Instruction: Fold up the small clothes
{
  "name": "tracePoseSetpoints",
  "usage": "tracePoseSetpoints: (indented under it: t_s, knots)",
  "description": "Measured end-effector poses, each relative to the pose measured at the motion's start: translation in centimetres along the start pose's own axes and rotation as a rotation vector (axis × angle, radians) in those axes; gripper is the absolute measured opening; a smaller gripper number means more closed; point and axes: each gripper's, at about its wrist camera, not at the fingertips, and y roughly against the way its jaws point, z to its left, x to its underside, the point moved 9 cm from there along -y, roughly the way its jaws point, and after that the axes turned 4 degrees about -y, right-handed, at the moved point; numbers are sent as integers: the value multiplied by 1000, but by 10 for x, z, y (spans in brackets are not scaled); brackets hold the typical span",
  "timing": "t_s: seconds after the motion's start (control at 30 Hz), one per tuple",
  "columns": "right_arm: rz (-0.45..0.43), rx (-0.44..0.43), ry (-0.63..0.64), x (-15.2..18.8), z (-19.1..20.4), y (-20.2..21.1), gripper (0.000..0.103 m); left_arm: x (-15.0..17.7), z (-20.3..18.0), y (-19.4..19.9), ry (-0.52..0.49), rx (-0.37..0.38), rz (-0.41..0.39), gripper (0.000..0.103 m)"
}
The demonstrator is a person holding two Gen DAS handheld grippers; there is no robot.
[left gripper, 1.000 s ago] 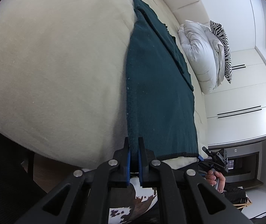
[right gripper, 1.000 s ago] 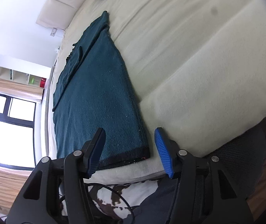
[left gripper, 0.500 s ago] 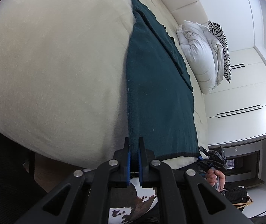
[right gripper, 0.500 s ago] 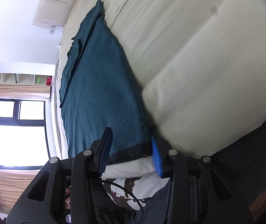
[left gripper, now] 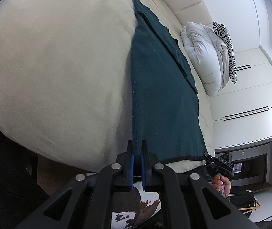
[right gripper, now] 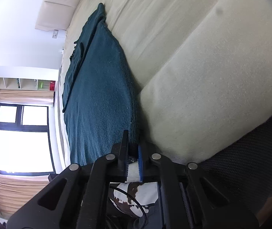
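Observation:
A dark teal garment (left gripper: 160,99) lies flat along the cream bed (left gripper: 59,66), its black-trimmed hem at the bed's near edge. My left gripper (left gripper: 137,148) is shut on one near corner of that hem. In the right wrist view the same teal garment (right gripper: 99,99) stretches away, and my right gripper (right gripper: 133,145) is shut on its other near corner, blue pads pressed on the cloth. The right gripper (left gripper: 208,157) also shows in the left wrist view at the hem's far end, with a hand (left gripper: 222,186) below it.
A white duvet (left gripper: 204,57) and a zebra-print pillow (left gripper: 225,43) lie at the head of the bed. White wardrobe doors (left gripper: 250,105) stand beyond. A window with curtains (right gripper: 21,137) is at the left. A cowhide rug (right gripper: 134,192) lies below the bed edge.
The right gripper's jaws have closed from wide apart onto the garment's near corner, and it moved in closer to the hem. The left gripper stayed shut on its corner.

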Motion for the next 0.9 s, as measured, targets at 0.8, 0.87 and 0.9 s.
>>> tracePoseSetpoints:
  t_s: [0.8,0.87,0.9]
  knots:
    - [-188,-279,197,-61,185,29,5,-132,-76,66,40,252,-242,6]
    - [-213,-299,190,-78,198,29,5,-148,-81,64,49,262,-257,6]
    - [-223,-307,187,-86,203,27,5,-158,-83,62,51,259,-265,6]
